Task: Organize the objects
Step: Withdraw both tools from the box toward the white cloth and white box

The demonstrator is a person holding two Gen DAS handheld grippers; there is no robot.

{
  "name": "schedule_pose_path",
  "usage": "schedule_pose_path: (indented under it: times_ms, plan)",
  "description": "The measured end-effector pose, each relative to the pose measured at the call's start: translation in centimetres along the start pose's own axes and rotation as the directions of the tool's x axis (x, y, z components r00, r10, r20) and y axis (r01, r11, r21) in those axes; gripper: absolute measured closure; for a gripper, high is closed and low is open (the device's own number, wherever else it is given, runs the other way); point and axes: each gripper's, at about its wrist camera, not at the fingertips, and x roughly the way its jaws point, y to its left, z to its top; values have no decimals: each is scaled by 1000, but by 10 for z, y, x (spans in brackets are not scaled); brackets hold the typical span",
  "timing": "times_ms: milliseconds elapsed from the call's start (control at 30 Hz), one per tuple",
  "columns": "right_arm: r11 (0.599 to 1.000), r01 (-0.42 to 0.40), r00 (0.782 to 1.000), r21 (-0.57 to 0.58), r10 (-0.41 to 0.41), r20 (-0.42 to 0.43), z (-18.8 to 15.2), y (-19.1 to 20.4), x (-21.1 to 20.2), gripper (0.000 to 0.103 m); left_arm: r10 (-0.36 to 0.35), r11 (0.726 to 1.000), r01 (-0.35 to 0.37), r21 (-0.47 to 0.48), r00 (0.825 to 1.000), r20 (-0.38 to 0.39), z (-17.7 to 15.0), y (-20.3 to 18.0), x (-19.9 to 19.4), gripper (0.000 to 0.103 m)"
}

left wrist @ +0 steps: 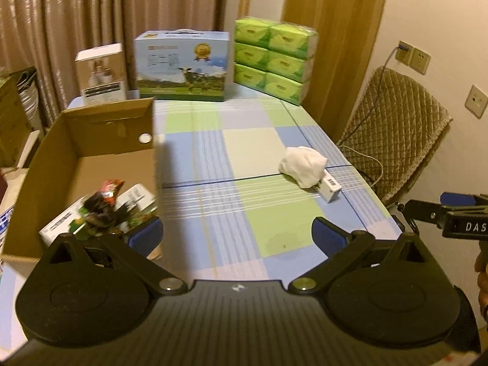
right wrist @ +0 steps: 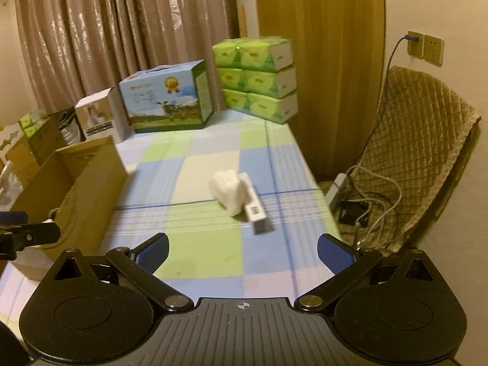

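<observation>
An open cardboard box (left wrist: 91,140) (right wrist: 88,177) stands on the left of the checked tablecloth. Inside it lie a white carton (left wrist: 61,225) and a dark snack packet (left wrist: 102,204). On the table's right side a crumpled white cloth (left wrist: 303,164) (right wrist: 228,190) rests against a small white box (left wrist: 329,187) (right wrist: 256,210). My left gripper (left wrist: 236,231) is open and empty, its left finger beside the cardboard box's near corner. My right gripper (right wrist: 242,250) is open and empty, short of the cloth and small box.
At the table's far end stand a white carton (left wrist: 102,73), a blue milk case (left wrist: 183,65) and a stack of green tissue packs (left wrist: 273,58). A padded chair (left wrist: 393,131) with cables is off the right edge. Curtains hang behind.
</observation>
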Motion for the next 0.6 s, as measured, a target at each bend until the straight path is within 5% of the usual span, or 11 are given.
schedule_pose_path:
  times_ms: [333,600]
  plan:
    - [998,-13,999,-62,10,-42,10,-35,60,3,-59,996,60,68,998,-30,26,-41,67,1]
    - [996,-4,997,-91,-3,-72,13,-49,132,15,-58,994,64,85,996,-68,39,-61,131,1]
